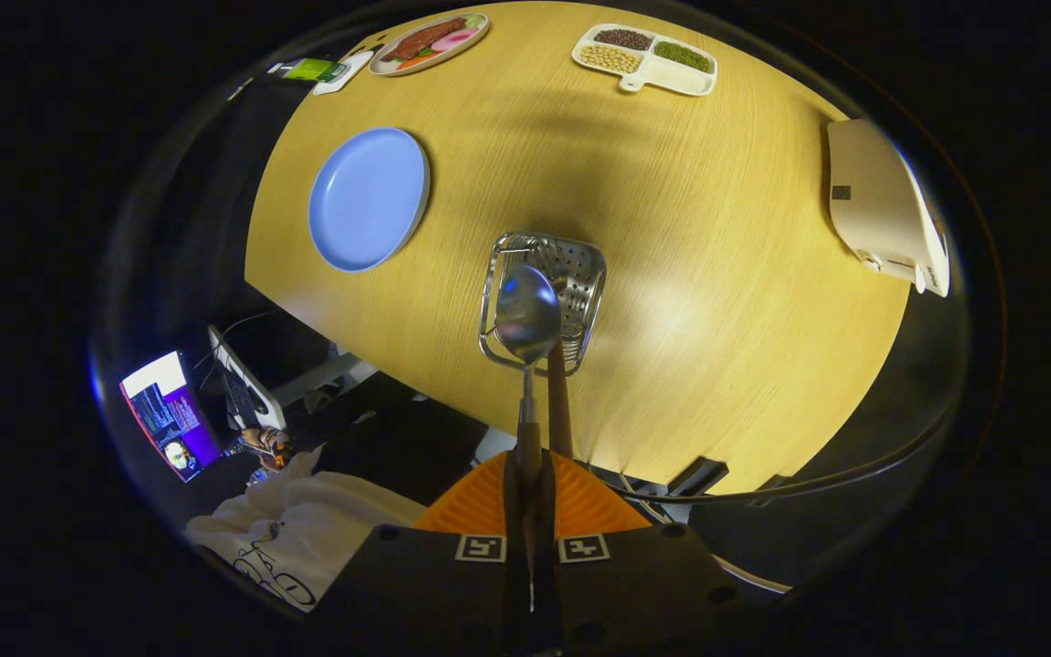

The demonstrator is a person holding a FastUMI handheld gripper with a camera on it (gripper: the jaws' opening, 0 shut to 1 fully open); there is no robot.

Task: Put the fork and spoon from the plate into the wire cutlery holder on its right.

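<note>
My gripper (pixel 530 474) is shut on the handle of the spoon (pixel 527 313), holding it from above. The spoon's shiny bowl hangs over the mouth of the wire cutlery holder (pixel 580 297), just beyond my fingers. The fork (pixel 559 401) stands in the holder, its brown handle rising beside the spoon's handle and its tines near the holder's far side. Left of the holder, the blue plate (pixel 368 198) lies on the wooden table (pixel 717 274) with nothing on it.
A divided white tray (pixel 685 80) with beans and an oval plate (pixel 430 41) of food sit at the table's far side. A white appliance (pixel 886 210) stands at the right edge. Off the table's left edge are a monitor (pixel 170 415) and a white sleeve (pixel 279 529).
</note>
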